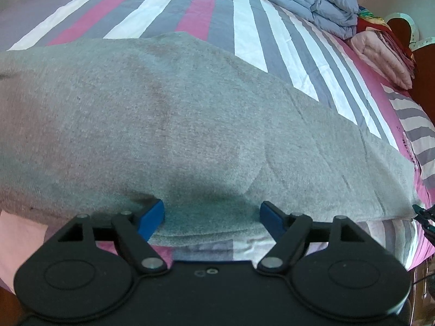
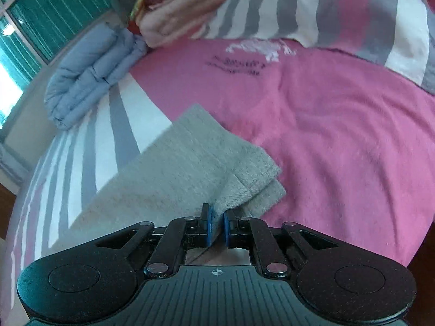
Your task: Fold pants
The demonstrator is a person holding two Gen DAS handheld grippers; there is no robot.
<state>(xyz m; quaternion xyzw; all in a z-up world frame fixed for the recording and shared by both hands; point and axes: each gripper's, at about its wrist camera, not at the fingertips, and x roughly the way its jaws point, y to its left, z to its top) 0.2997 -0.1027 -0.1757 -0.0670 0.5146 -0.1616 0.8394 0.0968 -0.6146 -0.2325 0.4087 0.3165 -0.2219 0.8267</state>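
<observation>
Bottom centre of the left wrist view: left claw (image 1: 212, 217) spread wide, blue pads either side of the near edge of the pants (image 1: 168, 125), nothing pinched yet. Gray fleece filling the middle of that frame, laid flat across the bed (image 1: 244, 27), layered edges showing just below the pads.

Bottom centre of the right wrist view: right claw (image 2: 216, 226) clamped on the pants (image 2: 190, 157) at a cuff end, fabric bunched between the pads and lifted slightly. Two leg ends stacked here, the upper one offset a little from the lower, right of centre.

Likely step: gripping one long edge at both ends before carrying it over into a fold. To do well: close the left pads on every layer at the edge, not just the top one; match heights of both claws; keep the cloth taut between them so no sag or crease forms; square up the offset cuffs on landing.

Farther off, upper right in the left view: a folded blue quilt (image 1: 301, 0) and a folded pink blanket (image 1: 380, 54) at the bed's far side. Same pair upper left in the right view, with a striped pillow (image 2: 339, 8) at the top.

No containers in view, so nothing to report inside any.
</observation>
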